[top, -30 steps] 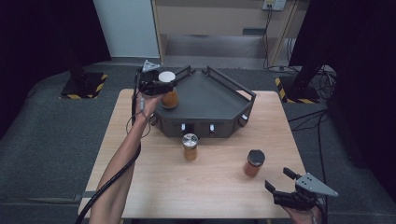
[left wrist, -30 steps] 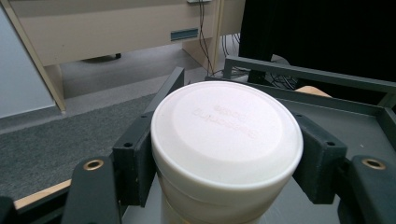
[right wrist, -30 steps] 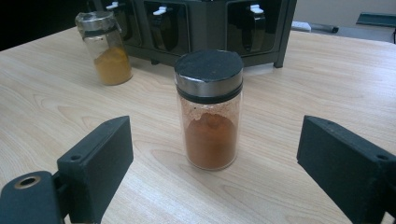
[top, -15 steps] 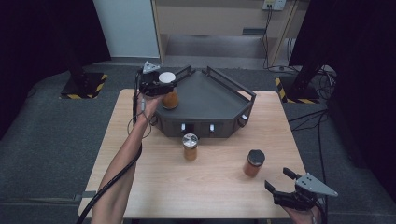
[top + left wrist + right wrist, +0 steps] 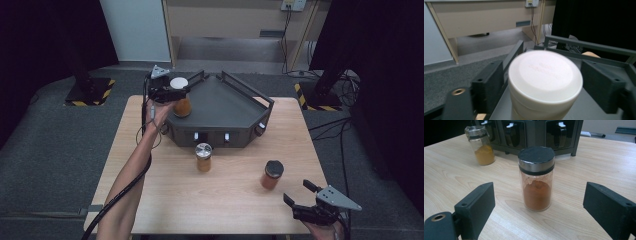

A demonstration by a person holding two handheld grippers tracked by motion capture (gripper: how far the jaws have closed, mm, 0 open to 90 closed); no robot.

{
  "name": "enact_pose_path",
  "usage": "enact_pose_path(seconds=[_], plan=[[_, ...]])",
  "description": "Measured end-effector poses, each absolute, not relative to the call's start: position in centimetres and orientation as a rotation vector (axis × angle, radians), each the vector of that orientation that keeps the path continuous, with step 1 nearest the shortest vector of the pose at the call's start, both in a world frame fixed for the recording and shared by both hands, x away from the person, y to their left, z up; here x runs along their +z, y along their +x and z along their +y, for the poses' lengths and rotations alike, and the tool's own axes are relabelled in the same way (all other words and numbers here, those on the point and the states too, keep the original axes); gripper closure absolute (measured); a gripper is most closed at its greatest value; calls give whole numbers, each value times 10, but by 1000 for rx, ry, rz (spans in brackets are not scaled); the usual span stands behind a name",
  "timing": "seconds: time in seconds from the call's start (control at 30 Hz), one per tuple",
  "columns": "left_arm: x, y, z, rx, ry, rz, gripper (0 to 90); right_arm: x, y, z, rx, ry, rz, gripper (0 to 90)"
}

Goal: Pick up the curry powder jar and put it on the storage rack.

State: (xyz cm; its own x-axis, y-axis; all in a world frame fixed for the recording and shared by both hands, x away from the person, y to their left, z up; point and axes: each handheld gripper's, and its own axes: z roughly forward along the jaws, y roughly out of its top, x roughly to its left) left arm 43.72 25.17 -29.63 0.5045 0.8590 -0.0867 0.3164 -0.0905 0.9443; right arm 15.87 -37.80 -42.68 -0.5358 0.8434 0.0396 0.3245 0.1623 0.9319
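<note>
High view: white-lidded glass jar of orange-brown spice (image 5: 180,99) is sitting between the jaws of the left gripper (image 5: 170,92), over the far-left corner of the dark grey, wedge-shaped metal rack (image 5: 225,107). Jar is upright; whether its base is resting on the rack top I cannot tell. Judging by the hold, it is being set onto or lifted off the rack.

Left gripper view: the round white lid (image 5: 545,75) is filling the space between the two black jaws, one on each side and both close against the jar, so the jaws are holding the jar at a narrow spread. Rack rails are running behind it.

Outward, on the pale wooden table (image 5: 150,185): a silver-lidded glass jar of yellow spice (image 5: 203,157) is standing just in front of the rack's near face. To its right, nearer the table's near-right corner, a black-lidded glass jar of rust-red spice (image 5: 271,174) is standing upright.

Right gripper view: the right gripper (image 5: 539,212) is hovering low with jaws spread wide, empty, and the black-lidded jar (image 5: 536,178) is standing centred beyond the jaw tips, not yet between them. Lined up like this, it is probably the next pick.
</note>
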Motion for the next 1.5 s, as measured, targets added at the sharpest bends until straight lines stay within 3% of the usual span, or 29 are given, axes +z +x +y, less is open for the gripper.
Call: enact_pose_path(seconds=[0.2,0.83,1.5], plan=[[-286,427,261,629,1635,981,104,-427,159,-378,1364,1101,1949,102],[-269,378,288,644,1675,869,77,-426,159,-376,1356,1099,1957,101],[-282,315,323,591,1697,763,73,-425,159,-375,1352,1098,1960,101]])
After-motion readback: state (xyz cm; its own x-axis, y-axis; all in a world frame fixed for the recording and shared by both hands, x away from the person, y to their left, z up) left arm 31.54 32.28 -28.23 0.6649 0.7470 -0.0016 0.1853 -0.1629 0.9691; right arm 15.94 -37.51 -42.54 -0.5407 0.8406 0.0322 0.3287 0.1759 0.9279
